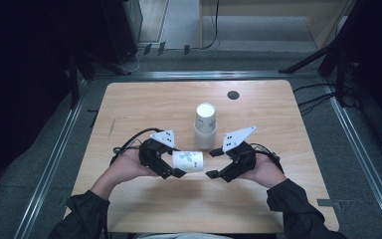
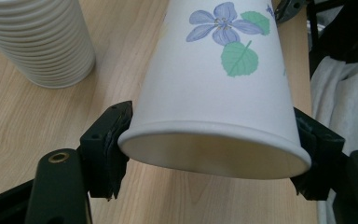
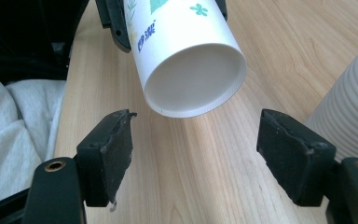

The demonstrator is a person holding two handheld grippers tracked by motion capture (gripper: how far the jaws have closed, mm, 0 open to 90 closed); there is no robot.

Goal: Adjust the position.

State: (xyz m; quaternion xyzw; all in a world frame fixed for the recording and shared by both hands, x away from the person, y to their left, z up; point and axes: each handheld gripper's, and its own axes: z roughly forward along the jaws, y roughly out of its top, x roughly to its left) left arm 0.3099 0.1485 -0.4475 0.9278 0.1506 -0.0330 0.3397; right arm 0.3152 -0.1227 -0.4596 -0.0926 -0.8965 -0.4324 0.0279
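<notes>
Near the table's front edge, the left gripper [image 1: 175,167] clamps a flower-printed paper cup [image 1: 189,161] on its side near the rim, base aimed at the right gripper [image 1: 218,165]. That one's jaws gape wide, likely readying a handover, beside the cup stack [image 1: 205,125].

Wooden table [image 1: 129,104] bears a cup stack [image 1: 205,125].

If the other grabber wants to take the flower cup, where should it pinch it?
Probably at the narrow base end. The flower cup lies sideways in the left gripper, which clamps its wide rim end. Its base points at the open right gripper, whose jaws stand wider than that end. So come straight in from the right and close one jaw on each side of the wall, gently, since paper dents.
</notes>
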